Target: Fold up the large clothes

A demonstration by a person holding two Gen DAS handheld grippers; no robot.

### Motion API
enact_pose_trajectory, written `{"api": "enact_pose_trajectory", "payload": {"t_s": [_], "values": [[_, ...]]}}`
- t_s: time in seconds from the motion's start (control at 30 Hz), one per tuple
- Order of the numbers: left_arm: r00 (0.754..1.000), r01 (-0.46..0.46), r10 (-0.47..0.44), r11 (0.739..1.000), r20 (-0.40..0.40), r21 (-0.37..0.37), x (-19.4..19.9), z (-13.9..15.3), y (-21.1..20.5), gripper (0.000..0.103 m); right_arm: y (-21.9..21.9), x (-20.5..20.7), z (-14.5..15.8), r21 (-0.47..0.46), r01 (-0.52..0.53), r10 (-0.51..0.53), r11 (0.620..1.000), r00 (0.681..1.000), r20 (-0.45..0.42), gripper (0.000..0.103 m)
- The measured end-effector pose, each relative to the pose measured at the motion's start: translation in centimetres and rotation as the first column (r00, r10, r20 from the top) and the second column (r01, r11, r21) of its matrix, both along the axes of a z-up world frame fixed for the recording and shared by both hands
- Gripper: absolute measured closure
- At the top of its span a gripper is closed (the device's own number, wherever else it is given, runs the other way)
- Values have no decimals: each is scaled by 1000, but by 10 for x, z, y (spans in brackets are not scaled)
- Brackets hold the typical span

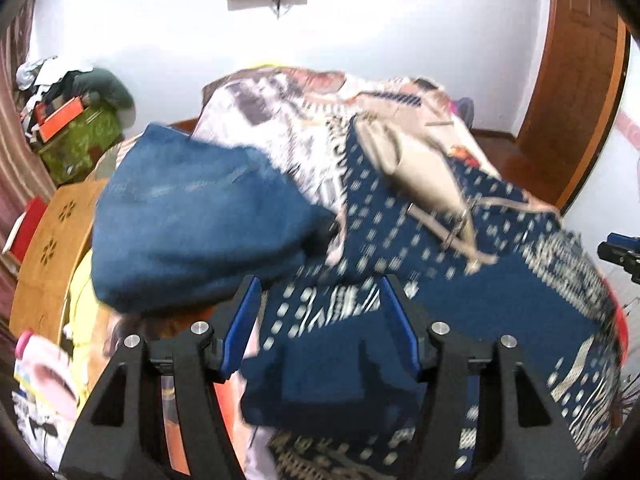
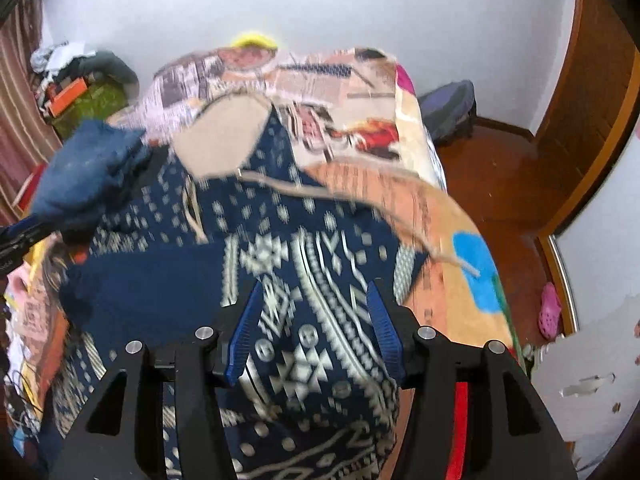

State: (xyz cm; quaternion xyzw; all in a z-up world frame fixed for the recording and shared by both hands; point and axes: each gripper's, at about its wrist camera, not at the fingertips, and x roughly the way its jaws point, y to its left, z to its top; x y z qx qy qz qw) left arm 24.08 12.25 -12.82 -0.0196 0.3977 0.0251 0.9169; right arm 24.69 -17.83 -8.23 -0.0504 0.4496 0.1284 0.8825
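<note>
The navy patterned garment [image 2: 168, 276] is lying spread on the bed [image 2: 440, 208], its long axis running from the near edge toward the far wall, with its beige-lined hood [image 2: 224, 140] pointing away. A folded blue denim item [image 1: 192, 216] is resting beside the hood, on the garment's left. The left gripper [image 1: 320, 328] is hovering above the cloth, jaws apart, nothing between them. The right gripper [image 2: 312, 336] is likewise standing parted and empty over the patterned fabric.
</note>
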Motion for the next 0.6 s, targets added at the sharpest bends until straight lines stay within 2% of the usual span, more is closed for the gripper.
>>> {"api": "enact_pose_trajectory", "payload": {"t_s": [0.33, 0.47, 0.6], "values": [[1000, 26, -26, 1000, -4, -16, 77, 6, -11, 42, 34, 38, 36, -8, -76, 77, 997, 987, 138, 52], [999, 24, -26, 998, -40, -50, 118, -4, -9, 42, 55, 61, 35, -15, -114, 115, 993, 980, 160, 47], [994, 53, -60, 996, -94, -78, 155, -25, -12, 43, 71, 93, 21, -32, -134, 137, 990, 983, 126, 47]]}}
